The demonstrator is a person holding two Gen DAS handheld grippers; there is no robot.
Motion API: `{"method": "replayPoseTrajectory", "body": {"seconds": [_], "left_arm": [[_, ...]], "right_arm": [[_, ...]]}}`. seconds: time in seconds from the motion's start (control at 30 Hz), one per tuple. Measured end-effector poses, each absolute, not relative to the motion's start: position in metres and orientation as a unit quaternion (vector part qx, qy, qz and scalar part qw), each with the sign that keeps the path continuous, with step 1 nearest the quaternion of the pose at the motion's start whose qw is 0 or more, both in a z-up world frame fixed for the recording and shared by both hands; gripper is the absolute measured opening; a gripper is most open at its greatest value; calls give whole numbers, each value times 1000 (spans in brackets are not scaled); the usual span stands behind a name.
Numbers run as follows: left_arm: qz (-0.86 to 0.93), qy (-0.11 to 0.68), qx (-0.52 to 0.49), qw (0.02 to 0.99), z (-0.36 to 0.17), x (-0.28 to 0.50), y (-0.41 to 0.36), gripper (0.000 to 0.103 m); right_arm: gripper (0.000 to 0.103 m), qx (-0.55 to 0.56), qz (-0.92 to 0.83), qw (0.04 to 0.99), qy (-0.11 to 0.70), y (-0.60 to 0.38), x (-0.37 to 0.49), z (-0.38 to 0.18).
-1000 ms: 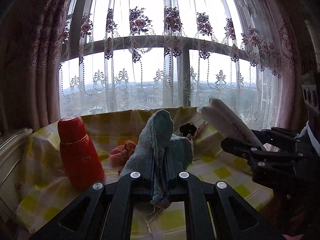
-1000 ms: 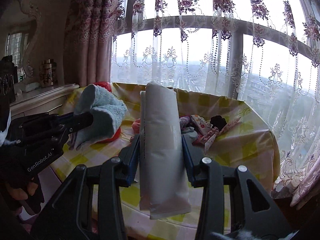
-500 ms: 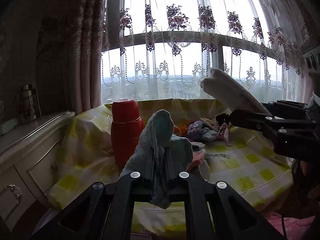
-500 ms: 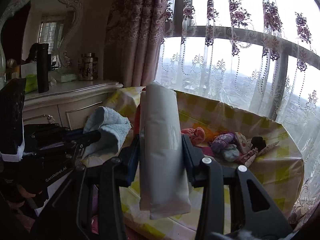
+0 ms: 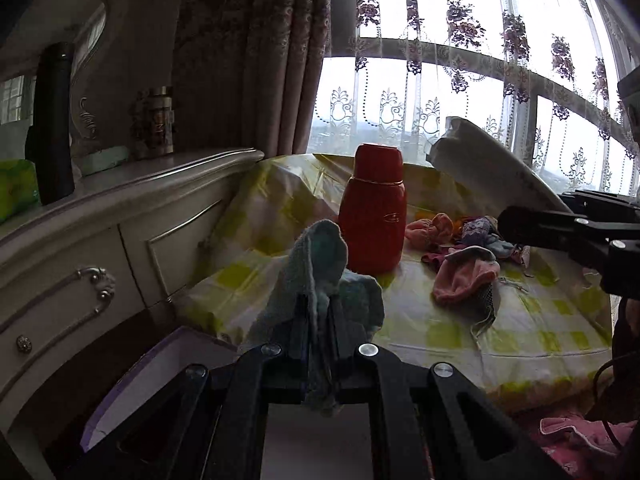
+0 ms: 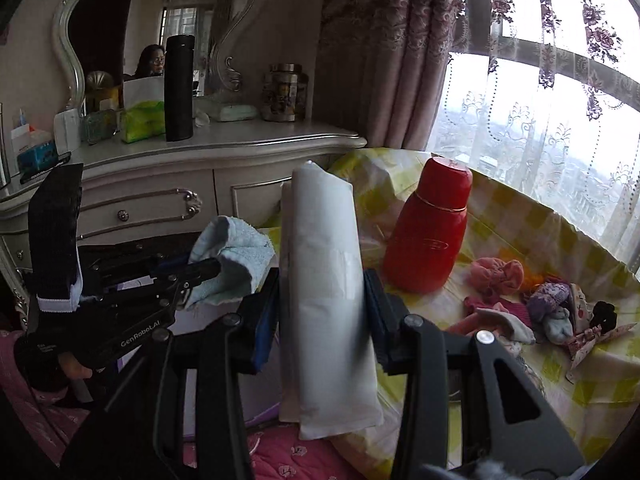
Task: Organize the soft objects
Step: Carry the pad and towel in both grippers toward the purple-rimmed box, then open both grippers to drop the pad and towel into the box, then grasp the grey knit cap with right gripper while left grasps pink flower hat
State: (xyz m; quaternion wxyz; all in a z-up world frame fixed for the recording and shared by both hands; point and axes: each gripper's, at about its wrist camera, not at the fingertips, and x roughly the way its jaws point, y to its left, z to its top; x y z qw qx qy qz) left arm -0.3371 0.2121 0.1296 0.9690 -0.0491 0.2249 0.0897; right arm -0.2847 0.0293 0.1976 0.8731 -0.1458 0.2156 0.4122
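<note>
Towel: (image 5: 320, 264) pale blue terry, limp and light; pinched in the left gripper (image 5: 319, 312), whose jaws are clamped nearly together on a fold, with ends flopping above and a tail hanging below. It will sag wherever unsupported, so a mid-fold pinch suits it.
Pack: (image 6: 324, 280) white, smooth and pillow-like, seemingly a wrapped soft pack, though the wrapper's material is hard to judge; squeezed at its waist between the right gripper's (image 6: 322, 292) blue pads, standing upright. Probably light, a little slippery, yielding under pressure.
Where: both are held in the air near the table's edge, beside the dresser (image 6: 208, 184).
Small clothes: (image 5: 466, 276) pink, purple and blue knits in a loose heap on the table; soft, crumpled, easy to snag by a cuff.
Flask: (image 5: 374, 210) red, hard, glossy, upright just beside the heap.
Tablecloth: (image 5: 440, 332) yellow-checked, shiny, wrinkled.
Box: (image 5: 132, 384) pale, purple-edged, open below the left gripper.
</note>
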Motion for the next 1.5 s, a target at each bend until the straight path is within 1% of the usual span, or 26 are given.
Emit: {"method": "replayPoseTrajectory", "body": {"seconds": [0.37,0.57,0.6,0.63,0.67,0.7,0.73,0.77,0.8,0.87,1.0,1.1,1.17,1.3,1.4,1.5], "left_arm": [[144,250,-79,954,104,-362,252,9],[146,282,-100,943,89,-370,267,10],[147,294,-105,939,86,-369,270,12],[154,303,-113,934,83,-370,273,13],[163,304,-123,930,81,-372,277,18],[174,302,-134,927,80,-374,282,33],[184,300,-144,925,80,-376,285,45],[193,296,-151,923,80,-378,287,71],[200,288,-154,924,82,-379,288,85],[202,272,-146,930,85,-380,285,86],[169,286,-113,937,84,-364,265,86],[130,303,-98,939,79,-351,245,86],[106,317,-86,939,74,-342,233,86],[51,338,-65,937,68,-318,212,86],[-2,363,-72,929,63,-291,197,86],[-48,383,-76,919,58,-260,178,86]], "right_arm": [[44,-191,468,826,249,87,-301,177],[45,-204,494,797,281,103,-309,160],[46,-205,504,787,292,106,-311,156],[52,-204,511,779,302,108,-311,152],[57,-201,515,775,308,109,-312,150],[67,-198,517,772,311,109,-312,148],[73,-195,518,773,311,108,-312,147],[74,-192,515,777,308,105,-312,148],[75,-192,506,784,303,101,-310,148],[75,-204,474,806,290,91,-302,147],[78,-190,375,856,301,44,-255,142],[82,-139,283,890,330,-17,-203,134],[82,-112,227,903,346,-60,-173,126],[82,3,181,900,396,-132,-111,112],[82,4,181,893,412,-134,-70,103],[82,-36,196,887,416,-110,-44,91]]}}
